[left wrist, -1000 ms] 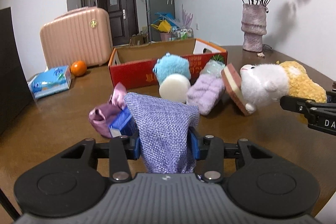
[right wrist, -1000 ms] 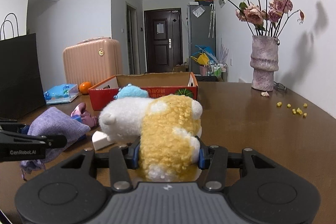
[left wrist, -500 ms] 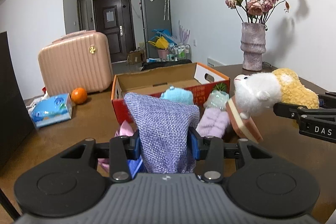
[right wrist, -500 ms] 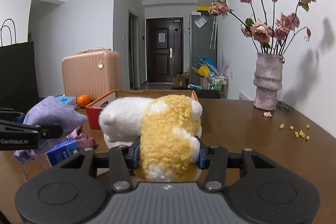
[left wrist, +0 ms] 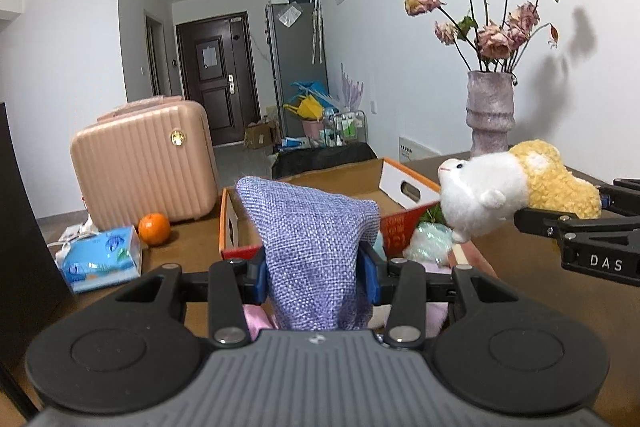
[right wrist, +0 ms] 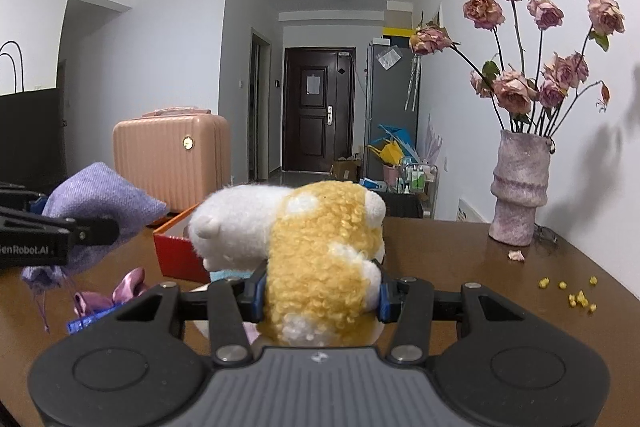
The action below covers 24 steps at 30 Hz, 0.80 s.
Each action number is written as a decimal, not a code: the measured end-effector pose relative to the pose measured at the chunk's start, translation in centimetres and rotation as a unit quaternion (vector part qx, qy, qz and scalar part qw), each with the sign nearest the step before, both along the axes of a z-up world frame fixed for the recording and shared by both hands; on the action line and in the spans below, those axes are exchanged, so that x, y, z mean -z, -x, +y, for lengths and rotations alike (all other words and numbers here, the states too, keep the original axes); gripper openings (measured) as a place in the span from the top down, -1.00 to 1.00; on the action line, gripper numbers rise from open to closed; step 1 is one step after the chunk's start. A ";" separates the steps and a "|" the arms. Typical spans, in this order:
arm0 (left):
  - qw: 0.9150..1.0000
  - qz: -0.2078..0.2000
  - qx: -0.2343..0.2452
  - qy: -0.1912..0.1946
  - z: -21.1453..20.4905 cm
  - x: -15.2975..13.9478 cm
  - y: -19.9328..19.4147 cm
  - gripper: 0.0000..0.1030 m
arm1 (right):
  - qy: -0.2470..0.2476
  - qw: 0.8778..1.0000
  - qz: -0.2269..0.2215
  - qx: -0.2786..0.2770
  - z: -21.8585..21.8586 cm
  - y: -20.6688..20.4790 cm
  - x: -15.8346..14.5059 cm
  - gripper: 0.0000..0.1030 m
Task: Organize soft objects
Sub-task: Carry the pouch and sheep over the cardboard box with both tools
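The left hand-held gripper (left wrist: pixel 316 277) is closed on a lavender woven pouch (left wrist: pixel 312 247), its blue pads pressing into the cloth on both sides, and the pouch stands up between the fingers, held above the brown desk (left wrist: pixel 192 247). The right hand-held gripper (right wrist: pixel 320 293) clamps a yellow-and-white plush toy (right wrist: pixel 312 247) by its curly yellow body, with the white head turned toward the pouch; in the left wrist view the same toy (left wrist: pixel 508 191) hangs in the air to the right of the pouch, its face pointing toward it.

Taking the red cardboard box (left wrist: pixel 400 187) as the landmark: it sits open on the desk, directly beyond the pouch, and both held items are raised in front of its near wall. Low against that near wall lie other soft things, among them a pale mint fluffy item (left wrist: pixel 430 241) and, nearer the camera, a pink satin bow (right wrist: pixel 128 289) on what looks like a small blue packet, though most of it is hidden behind the gripper. To the left of the box an orange (left wrist: pixel 154 228) and a blue tissue pack (left wrist: pixel 100 259) rest in front of a pink suitcase (left wrist: pixel 144 163). To the right of the box, near the wall, stands a mauve vase (right wrist: pixel 518 187) of dried roses, with yellow crumbs (right wrist: pixel 576 295) scattered on the desk beside it.
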<state>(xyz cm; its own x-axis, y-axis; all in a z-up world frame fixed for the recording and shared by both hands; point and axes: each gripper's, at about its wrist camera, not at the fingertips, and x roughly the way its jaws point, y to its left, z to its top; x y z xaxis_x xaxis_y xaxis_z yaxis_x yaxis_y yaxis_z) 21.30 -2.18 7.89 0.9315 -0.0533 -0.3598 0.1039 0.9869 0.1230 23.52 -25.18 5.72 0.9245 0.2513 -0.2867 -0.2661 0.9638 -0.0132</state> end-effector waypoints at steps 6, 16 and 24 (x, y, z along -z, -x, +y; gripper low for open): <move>1.000 -0.011 -0.003 0.000 0.3 -0.9 -1.7 0.15 | -0.002 1.000 -0.013 -0.001 0.5 -1.8 -0.9 0.08; 1.000 -0.019 -0.009 0.001 1.1 -1.9 -5.5 0.15 | -0.008 1.000 -0.024 0.002 1.0 -6.0 -1.6 0.08; 1.000 -0.023 -0.012 0.003 1.5 -2.4 -8.7 0.15 | -0.019 0.999 -0.026 0.000 1.5 -9.7 -1.8 0.08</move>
<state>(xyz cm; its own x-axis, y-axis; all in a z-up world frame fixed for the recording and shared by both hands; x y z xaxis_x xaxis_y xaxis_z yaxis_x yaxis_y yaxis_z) 29.98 -0.69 10.31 0.9483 -0.0322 -0.3158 0.0741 0.9898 0.1215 33.21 -23.67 7.56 0.9383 0.2601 -0.2278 -0.2652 0.9642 0.0087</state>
